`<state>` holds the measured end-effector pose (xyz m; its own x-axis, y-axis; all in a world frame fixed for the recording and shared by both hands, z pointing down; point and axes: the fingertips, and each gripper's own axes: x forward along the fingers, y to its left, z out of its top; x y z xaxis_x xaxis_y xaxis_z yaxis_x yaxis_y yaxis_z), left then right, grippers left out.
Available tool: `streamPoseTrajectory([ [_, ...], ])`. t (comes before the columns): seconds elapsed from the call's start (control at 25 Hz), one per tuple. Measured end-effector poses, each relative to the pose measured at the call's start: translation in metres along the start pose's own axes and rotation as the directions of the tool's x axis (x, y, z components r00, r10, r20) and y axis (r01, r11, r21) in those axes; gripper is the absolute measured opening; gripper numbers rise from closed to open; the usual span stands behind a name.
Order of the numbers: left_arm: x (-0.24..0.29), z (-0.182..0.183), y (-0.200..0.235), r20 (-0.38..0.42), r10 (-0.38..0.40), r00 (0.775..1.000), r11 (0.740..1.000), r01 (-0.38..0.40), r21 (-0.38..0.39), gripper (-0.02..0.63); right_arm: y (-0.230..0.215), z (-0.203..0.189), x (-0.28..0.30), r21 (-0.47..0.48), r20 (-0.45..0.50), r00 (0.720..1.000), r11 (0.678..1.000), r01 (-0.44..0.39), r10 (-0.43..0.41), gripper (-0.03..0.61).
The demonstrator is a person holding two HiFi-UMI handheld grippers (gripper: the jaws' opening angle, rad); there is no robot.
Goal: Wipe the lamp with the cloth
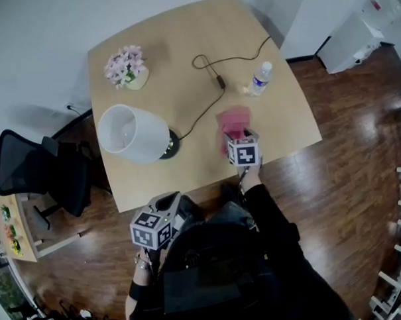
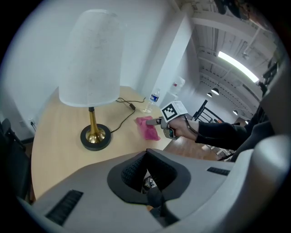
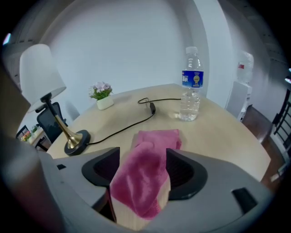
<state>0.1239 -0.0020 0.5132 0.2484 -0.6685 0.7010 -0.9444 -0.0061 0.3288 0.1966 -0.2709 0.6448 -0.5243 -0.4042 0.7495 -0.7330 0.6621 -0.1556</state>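
The lamp (image 1: 133, 134) stands at the table's left, with a white shade and a brass stem on a black base (image 1: 171, 145). Right of it a pink cloth (image 1: 233, 123) lies crumpled near the front edge. My right gripper (image 1: 235, 138) is lowered over the cloth. In the right gripper view the cloth (image 3: 143, 182) lies between the wide-open jaws of that gripper (image 3: 142, 153), and the pads do not squeeze it. My left gripper (image 1: 164, 207) hangs off the table in front of the lamp (image 2: 89, 59). It (image 2: 148, 157) is shut, with nothing in it.
A water bottle (image 1: 259, 78) stands behind the cloth, at the right. The lamp's black cable (image 1: 210, 69) loops across the tabletop (image 1: 182, 37). A small pot of pink flowers (image 1: 127, 66) sits at the back left. A black office chair (image 1: 42, 169) stands left of the table.
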Motion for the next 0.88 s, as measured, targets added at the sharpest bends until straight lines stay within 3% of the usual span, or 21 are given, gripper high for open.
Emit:
streamPoseTrajectory([
  [0.2, -0.009, -0.005, 0.011, 0.004, 0.067, 0.998, 0.996, -0.067, -0.056, -0.008, -0.016, -0.005, 0.034, -0.079, -0.081, 0.993, 0.993, 0.084, -0.091, 0.334],
  [0.32, -0.012, -0.008, 0.014, 0.005, 0.093, 0.996, 0.992, -0.092, -0.086, -0.008, -0.017, 0.000, 0.044, -0.139, -0.077, 0.991, 0.985, 0.101, -0.112, 0.334],
  [0.88, -0.011, -0.009, 0.018, 0.018, 0.102, 0.995, 0.989, -0.099, -0.110, -0.008, -0.017, 0.002, 0.055, -0.163, -0.090, 0.992, 0.984, 0.072, -0.087, 0.339],
])
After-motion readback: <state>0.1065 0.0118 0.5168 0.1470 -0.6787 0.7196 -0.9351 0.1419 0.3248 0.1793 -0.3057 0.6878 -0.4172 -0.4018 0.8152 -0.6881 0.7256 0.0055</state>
